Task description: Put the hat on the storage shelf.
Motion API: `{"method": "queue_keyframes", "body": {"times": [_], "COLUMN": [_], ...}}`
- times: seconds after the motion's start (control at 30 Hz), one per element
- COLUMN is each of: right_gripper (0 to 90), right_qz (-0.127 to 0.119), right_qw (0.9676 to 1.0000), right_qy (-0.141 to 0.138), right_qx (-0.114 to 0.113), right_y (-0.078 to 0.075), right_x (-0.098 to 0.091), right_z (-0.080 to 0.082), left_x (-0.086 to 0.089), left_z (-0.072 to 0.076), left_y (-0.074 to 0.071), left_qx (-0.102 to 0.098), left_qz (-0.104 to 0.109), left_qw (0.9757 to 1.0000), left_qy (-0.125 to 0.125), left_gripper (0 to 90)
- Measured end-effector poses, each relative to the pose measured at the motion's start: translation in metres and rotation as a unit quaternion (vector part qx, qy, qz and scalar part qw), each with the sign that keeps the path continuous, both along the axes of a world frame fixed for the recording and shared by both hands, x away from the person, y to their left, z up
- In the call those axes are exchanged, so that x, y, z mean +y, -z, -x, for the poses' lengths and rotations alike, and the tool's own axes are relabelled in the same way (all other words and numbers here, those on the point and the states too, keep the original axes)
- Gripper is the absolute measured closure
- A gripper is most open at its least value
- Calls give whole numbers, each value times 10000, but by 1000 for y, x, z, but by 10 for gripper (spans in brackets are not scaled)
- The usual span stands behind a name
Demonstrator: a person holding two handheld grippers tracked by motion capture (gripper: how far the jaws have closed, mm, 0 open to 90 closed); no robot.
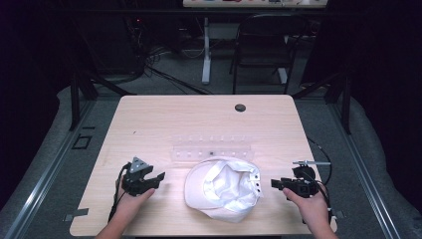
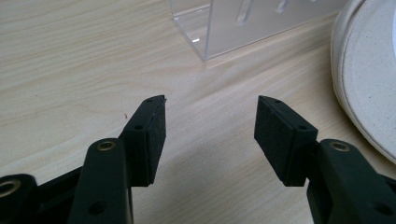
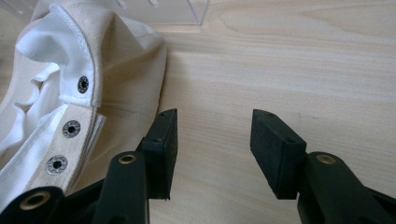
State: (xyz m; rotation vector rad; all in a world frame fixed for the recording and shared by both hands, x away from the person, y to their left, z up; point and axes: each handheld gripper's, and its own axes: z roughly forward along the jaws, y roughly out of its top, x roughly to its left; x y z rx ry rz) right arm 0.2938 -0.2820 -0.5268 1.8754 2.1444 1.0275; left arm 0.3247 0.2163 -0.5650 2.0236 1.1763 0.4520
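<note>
A white cap (image 1: pixel 224 188) lies upside down on the wooden table (image 1: pixel 149 119), its brim toward the left and its snap strap toward the right. My left gripper (image 1: pixel 158 178) rests on the table left of the cap, open, with bare wood between its pads (image 2: pixel 210 135); the cap's brim (image 2: pixel 369 79) shows at the right edge of the left gripper view. My right gripper (image 1: pixel 275 183) is held right of the cap, open and empty (image 3: pixel 214 140). In the right gripper view the cap's strap with metal snaps (image 3: pixel 70 128) lies just left of the jaws.
A clear acrylic rack (image 1: pixel 213 149) stands on the table just behind the cap; its corner (image 2: pixel 219 28) shows ahead of my left gripper. A round cable hole (image 1: pixel 240 107) sits near the table's far edge. A dark chair (image 1: pixel 263 45) stands beyond the table.
</note>
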Motion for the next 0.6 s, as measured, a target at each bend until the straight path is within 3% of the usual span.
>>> {"method": "queue_keyframes", "body": {"times": [0.07,0.37,0.6], "right_gripper": [521,549,527], "right_qz": [53,-321,-555], "right_qw": [9999,9978,9946], "right_qy": [-25,-409,-636], "right_qx": [128,404,607], "right_y": [-5,-26,-29], "right_x": [1,6,15], "right_z": [-1,-10,-16], "left_x": [0,0,0], "left_z": [0,0,0], "left_y": [0,1,1], "left_qx": [1,-7,-2], "left_qz": [10,-8,-36], "left_qw": [10000,10000,10000], "left_qy": [-24,-27,-21], "left_gripper": [439,438,439]}}
